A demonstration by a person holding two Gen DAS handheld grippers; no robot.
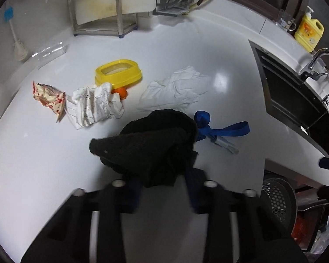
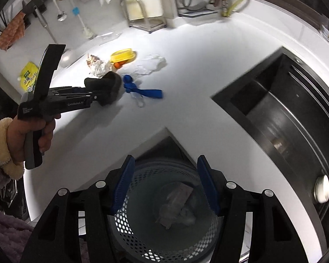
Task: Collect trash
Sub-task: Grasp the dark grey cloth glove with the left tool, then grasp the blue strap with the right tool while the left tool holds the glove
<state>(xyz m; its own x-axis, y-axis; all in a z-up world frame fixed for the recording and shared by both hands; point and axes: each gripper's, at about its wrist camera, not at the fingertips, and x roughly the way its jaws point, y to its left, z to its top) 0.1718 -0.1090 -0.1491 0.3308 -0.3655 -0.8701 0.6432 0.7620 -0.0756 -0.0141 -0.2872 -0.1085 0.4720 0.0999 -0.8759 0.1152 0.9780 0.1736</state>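
My left gripper (image 1: 162, 175) is shut on a black cloth (image 1: 151, 146) and holds it above the white counter (image 1: 43, 153); it also shows in the right wrist view (image 2: 107, 87). On the counter lie a crumpled lined paper (image 1: 96, 105), a red-and-cream wrapper (image 1: 49, 97), a white crumpled sheet (image 1: 175, 92) and a blue strap (image 1: 217, 127) with a clear tube. My right gripper (image 2: 166, 188) is open and empty, over a mesh bin (image 2: 142, 230) that holds crumpled trash (image 2: 175, 206).
A yellow tub (image 1: 118, 72) with an orange piece beside it sits mid-counter. A black sink (image 1: 296, 100) is to the right, with a yellow soap bottle (image 1: 309, 30) behind it. A metal rack (image 1: 98, 11) and a brush stand at the back.
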